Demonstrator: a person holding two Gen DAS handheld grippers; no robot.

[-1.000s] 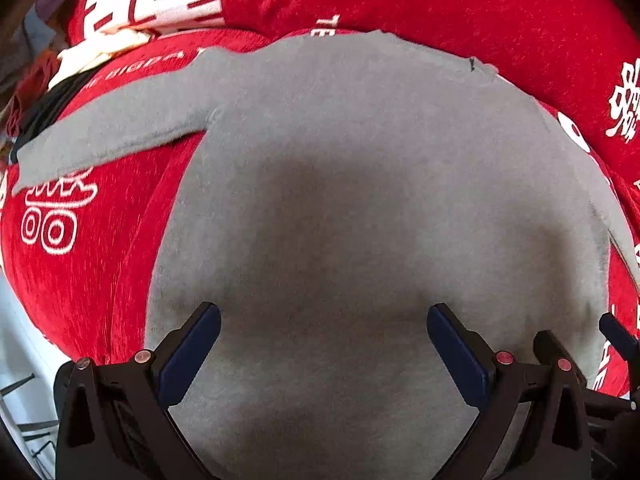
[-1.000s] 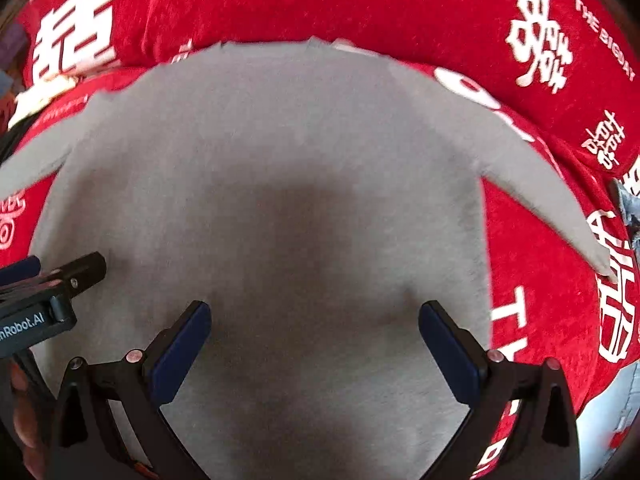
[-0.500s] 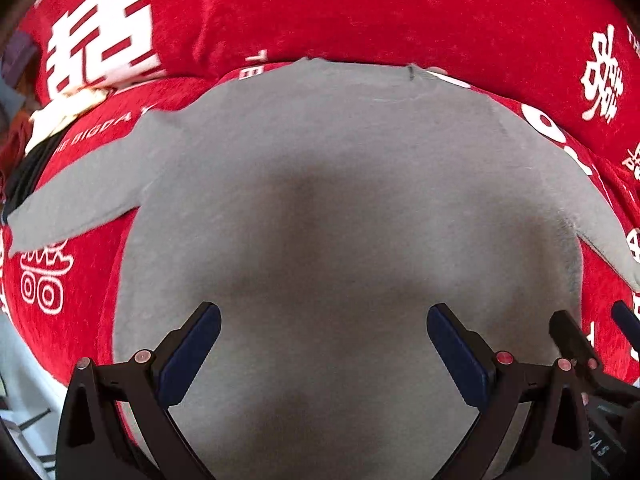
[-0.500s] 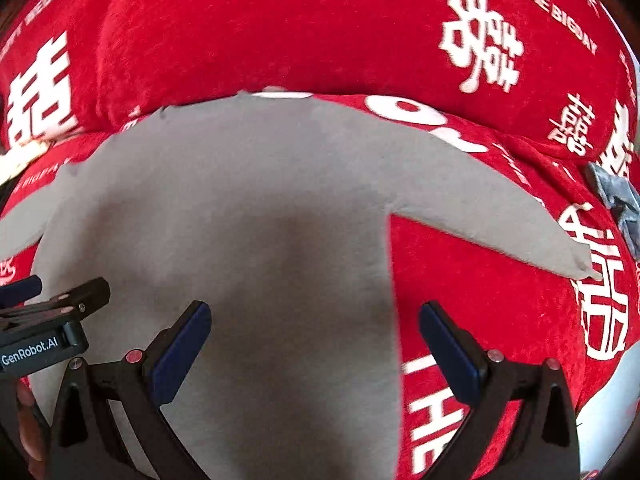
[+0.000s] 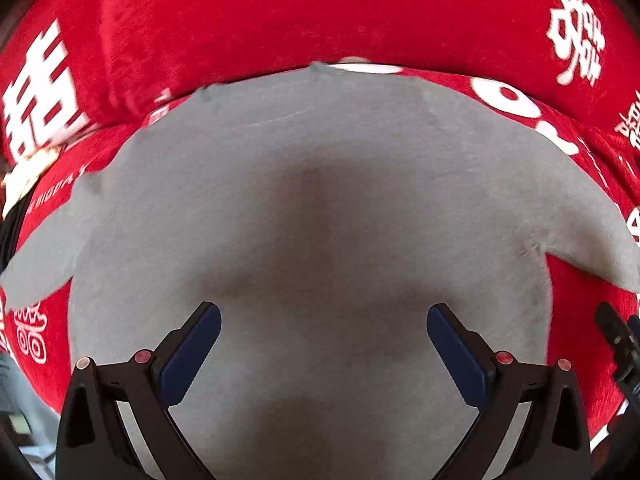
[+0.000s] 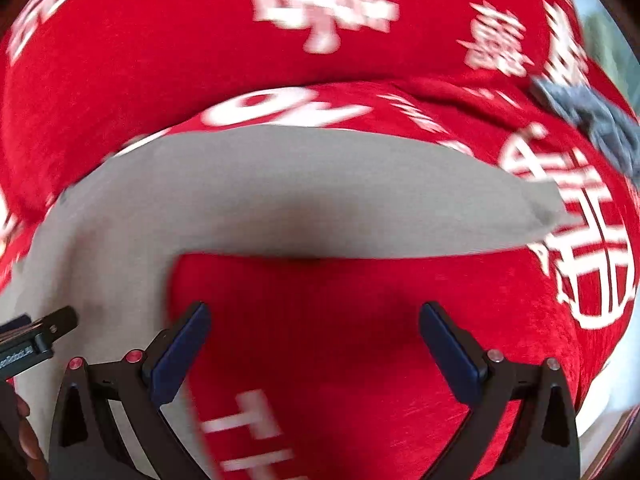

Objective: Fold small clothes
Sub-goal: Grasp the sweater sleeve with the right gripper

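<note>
A small grey long-sleeved top (image 5: 320, 208) lies flat on a red cover with white lettering (image 5: 280, 12), both sleeves spread outward. My left gripper (image 5: 323, 344) is open and empty, hovering over the lower middle of the top's body. My right gripper (image 6: 314, 340) is open and empty, over bare red cover (image 6: 340, 320) just below the top's right sleeve (image 6: 340, 196). The sleeve's cuff (image 6: 548, 208) lies to the right. The tip of the right gripper shows at the left wrist view's right edge (image 5: 616, 332).
A dark grey cloth (image 6: 592, 120) lies at the far right on the red cover. A pale item (image 5: 28, 168) and dark fabric (image 5: 8, 224) lie at the left edge. The cover's front edge drops off at the lower right (image 6: 600, 400).
Both grippers have swung to the right. The right gripper left the top's body and now sits below its right sleeve; the left gripper moved from the left side to the body's middle.
</note>
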